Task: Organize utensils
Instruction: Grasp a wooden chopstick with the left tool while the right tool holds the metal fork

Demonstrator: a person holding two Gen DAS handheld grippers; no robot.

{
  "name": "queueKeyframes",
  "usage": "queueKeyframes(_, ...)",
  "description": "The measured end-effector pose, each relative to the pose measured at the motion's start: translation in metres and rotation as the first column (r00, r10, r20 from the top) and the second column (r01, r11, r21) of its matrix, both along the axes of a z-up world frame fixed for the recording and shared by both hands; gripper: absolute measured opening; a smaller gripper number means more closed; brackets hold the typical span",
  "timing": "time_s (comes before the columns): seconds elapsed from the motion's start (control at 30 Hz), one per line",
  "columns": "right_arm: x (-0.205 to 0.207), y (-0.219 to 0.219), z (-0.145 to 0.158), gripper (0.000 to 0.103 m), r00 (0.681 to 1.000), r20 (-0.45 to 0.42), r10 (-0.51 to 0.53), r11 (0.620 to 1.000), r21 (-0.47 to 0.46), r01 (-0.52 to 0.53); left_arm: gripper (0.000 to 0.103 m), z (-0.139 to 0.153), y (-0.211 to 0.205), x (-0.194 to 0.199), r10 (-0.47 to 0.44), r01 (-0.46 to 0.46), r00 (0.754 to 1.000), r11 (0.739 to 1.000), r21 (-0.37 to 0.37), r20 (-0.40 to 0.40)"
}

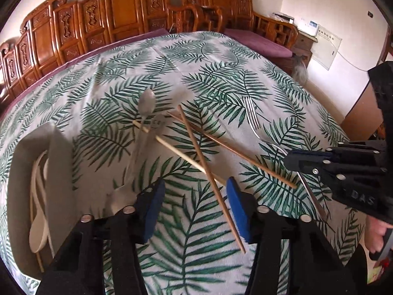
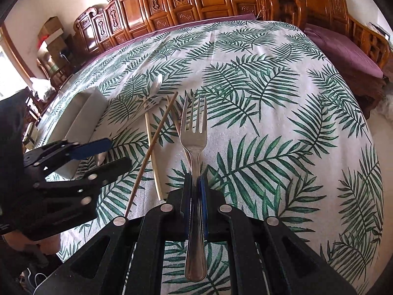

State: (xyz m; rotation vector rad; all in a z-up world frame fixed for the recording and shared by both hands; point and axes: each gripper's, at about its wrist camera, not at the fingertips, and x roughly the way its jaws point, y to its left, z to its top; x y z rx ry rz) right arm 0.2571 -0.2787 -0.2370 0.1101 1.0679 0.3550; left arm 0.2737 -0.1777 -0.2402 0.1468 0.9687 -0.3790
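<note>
Right gripper (image 2: 195,191) clamped on fork (image 2: 194,132), tines forward, presumably for carrying to white tray (image 1: 61,152). Left gripper (image 1: 194,209) half open, straddling brown chopstick (image 1: 208,172), nothing gripped. Spoon (image 1: 147,103) lying beyond on tablecloth (image 1: 245,73)

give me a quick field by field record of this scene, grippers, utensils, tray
left gripper: open, a dark brown chopstick passing between its pads, not pinched
right gripper: shut on a metal fork, tines pointing away
loose on tablecloth: pale chopstick, second brown chopstick, metal spoon
chopsticks: crossed over one another
tray: white, at the left, with a white spoon inside
background: carved wooden bench
</note>
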Motion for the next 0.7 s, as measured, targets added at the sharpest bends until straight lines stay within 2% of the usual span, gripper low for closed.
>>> queueKeyframes(0.03,0.001,0.0,-0.001,0.008,1.0,-0.001,-0.001,1.0,0.002,0.001,0.038,-0.003,-0.001,0.002,0.003,-0.003,1.0,1.0,0.002,-0.01)
queueKeyframes(0.13,0.001,0.0,-0.002,0.009,1.0,-0.002,0.005,1.0,-0.003,-0.005,0.031,-0.009,-0.002,0.01,0.018,-0.018,0.999,1.0,-0.011,-0.045)
queueKeyframes(0.37,0.001,-0.003,-0.002,0.009,1.0,0.0,0.005,1.0,-0.005,-0.005,0.027,-0.015,-0.006,0.015,0.028,-0.031,0.996,0.999,-0.037,-0.084)
queueKeyframes(0.47,0.0,-0.004,-0.002,0.009,1.0,-0.001,0.004,1.0,-0.007,-0.004,0.027,-0.017,-0.009,0.015,0.024,-0.027,0.996,0.999,-0.03,-0.085)
queueKeyframes(0.7,-0.001,-0.005,-0.003,0.009,1.0,-0.003,0.006,1.0,-0.016,-0.006,0.017,-0.024,-0.012,0.019,0.029,-0.029,0.995,1.0,0.004,-0.1)
